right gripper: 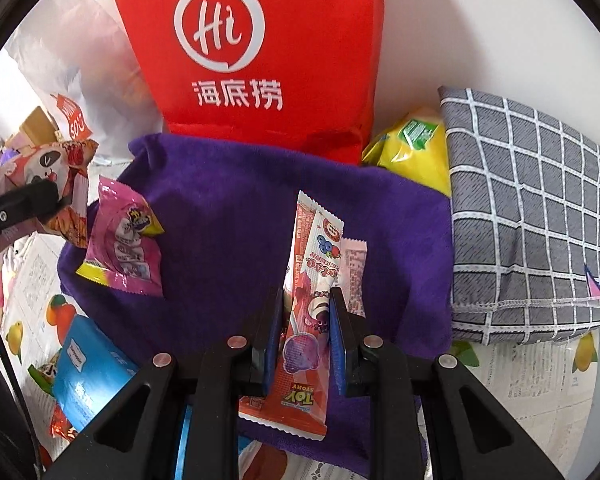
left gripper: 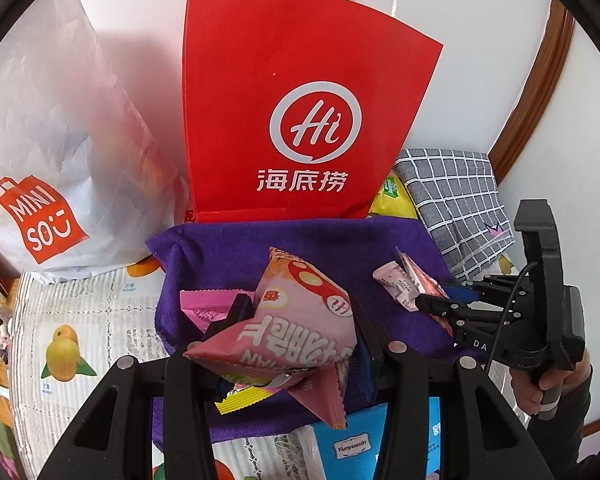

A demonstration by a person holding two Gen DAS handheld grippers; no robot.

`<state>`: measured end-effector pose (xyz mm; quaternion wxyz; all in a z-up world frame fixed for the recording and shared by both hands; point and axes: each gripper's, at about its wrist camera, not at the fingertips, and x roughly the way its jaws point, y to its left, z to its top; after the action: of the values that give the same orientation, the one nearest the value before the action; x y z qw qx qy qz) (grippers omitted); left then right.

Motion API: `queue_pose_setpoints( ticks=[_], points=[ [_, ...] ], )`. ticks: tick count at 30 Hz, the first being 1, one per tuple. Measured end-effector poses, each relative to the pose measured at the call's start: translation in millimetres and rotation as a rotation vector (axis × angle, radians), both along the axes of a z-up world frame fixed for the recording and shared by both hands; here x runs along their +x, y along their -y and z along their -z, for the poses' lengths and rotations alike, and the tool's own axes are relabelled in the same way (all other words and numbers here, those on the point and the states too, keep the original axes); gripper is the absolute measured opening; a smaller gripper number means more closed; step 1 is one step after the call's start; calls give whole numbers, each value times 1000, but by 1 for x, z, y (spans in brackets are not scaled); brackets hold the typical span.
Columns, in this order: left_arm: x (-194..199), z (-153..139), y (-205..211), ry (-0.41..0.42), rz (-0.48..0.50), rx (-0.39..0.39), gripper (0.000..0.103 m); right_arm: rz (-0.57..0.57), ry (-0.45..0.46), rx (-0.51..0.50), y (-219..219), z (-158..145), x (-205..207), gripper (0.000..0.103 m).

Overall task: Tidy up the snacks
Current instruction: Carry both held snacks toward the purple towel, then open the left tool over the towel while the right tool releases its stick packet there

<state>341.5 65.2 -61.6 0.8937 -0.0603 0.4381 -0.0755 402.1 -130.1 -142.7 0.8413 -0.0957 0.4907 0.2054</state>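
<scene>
Left gripper (left gripper: pixel 296 320): clenched on a puffy pink snack pouch (left gripper: pixel 296 320), held above the near part of the purple towel (left gripper: pixel 340 240).
Right gripper (right gripper: pixel 304 328): clenched on a long lollipop sachet (right gripper: pixel 306 320), pads at abt mid-length; sachet upright-ish, top leaning twd the far edge of the towel.
Pale pink sachet (right gripper: pixel 354 276): just behind the lollipop sachet, touching or overlapping it; gripped or loose, cannot tell.
Magenta packet (right gripper: pixel 126 248): lying at towel's left edge, free.
Red paper bag (left gripper: pixel 300 112): upright at towel's far edge, mouth out of view.
White shopping bag (left gripper: pixel 48 160): left of the red bag, slumped.
Surroundings: grey checked cloth (right gripper: pixel 532 216) at towel's right edge, yellow pack (right gripper: pixel 416 148) wedged btw it and the red bag; blue box (right gripper: pixel 88 372) at near-left corner.
Task stage (judged): both hands loaded, snacks not yet sorted into a bag.
Risk 1: pouch is air-filled and slick; could squirm out of the pads if squeezed off-centre.
Risk 2: pale sachet may drop if only pinched by friction.
Risk 3: the two grippers sit close; they could clash over the towel.
Risk 4: bag may tip if nudged.
</scene>
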Motion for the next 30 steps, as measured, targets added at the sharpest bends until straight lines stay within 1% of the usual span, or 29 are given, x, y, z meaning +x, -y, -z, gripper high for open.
queue_pose_setpoints(
  ticks=[6, 13, 21, 25, 26, 28, 30],
  points=[
    [2, 2, 1, -6, -4, 6, 44, 9, -35, -17, -2, 13, 6, 23],
    [4, 5, 1, -17, -11, 11, 44, -12, -58, -41, -11, 27, 8, 23],
    [5, 9, 2, -29, -9, 22, 44, -21, -69, -45, -10, 27, 8, 24],
    [6, 12, 2, -35, -12, 27, 44, -32, -62, -46, -8, 24, 5, 26],
    [7, 12, 1, -36, -13, 27, 44, -40, -60, -46, -8, 23, 3, 29],
    [6, 13, 1, -37, -13, 28, 44, -48, -56, -47, -9, 20, 2, 30],
    [7, 13, 0, -39, -15, 30, 44, -50, -57, -52, -9, 17, 2, 34]
  ],
)
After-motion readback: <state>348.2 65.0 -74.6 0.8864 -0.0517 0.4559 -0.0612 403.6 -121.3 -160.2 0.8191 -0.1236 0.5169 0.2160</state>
